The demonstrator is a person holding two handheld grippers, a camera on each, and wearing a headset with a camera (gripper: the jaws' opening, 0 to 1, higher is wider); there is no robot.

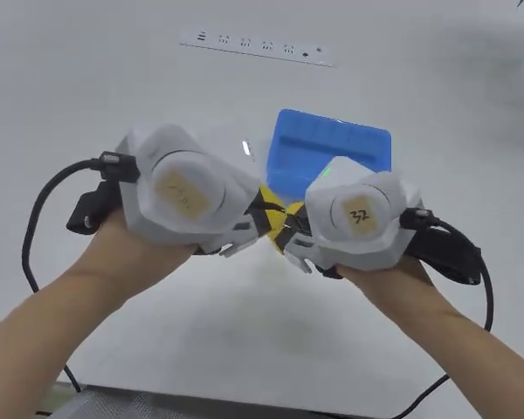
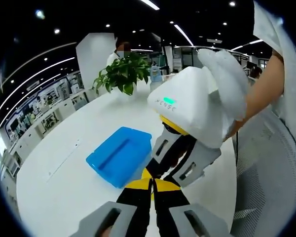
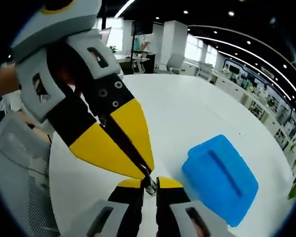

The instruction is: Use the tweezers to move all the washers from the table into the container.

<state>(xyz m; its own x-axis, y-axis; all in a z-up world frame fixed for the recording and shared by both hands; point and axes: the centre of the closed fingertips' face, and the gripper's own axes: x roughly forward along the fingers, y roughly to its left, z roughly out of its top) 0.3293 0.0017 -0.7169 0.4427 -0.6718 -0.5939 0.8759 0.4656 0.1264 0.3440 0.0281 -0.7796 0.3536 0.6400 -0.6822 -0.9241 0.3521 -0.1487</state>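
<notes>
Meeting tip to tip above the desk [image 1: 244,332]: left tongs [image 2: 152,183] and right tongs [image 3: 150,183], noses almost touching.

Left tongs: yellow tips pressed together, just a thin dark seam between them. Can't tell if anything thin is pinched in that seam.

Right tongs: tips close, narrow slot between them. A small shiny metal bit [image 3: 149,187] sits in the slot, right at the left tongs' nose. Probably the tweezers' end, but it's too small to confirm. Can't tell if the right tongs actually clamp it.

Container [image 1: 332,144] is on the desk just beyond the two tips, on the far side from the person, slightly toward the right tongs.

Step, my read: tool setup or handover between the two tongs, not a pick yet. Next move needs one tongs to own the tool firmly with its points sticking out and the other to let go. Then go down to desk level for a washer.

Materials:
- Container is blue plastic, rectangular with rounded corners and a raised slab across the top face. Lid or moulded floor, can't tell.
- Desk is smooth matte white, so a thin washer will likely be hard to get under.
- Tongs tips are yellow wedges on black links, with matte white-grey shells behind.
</notes>
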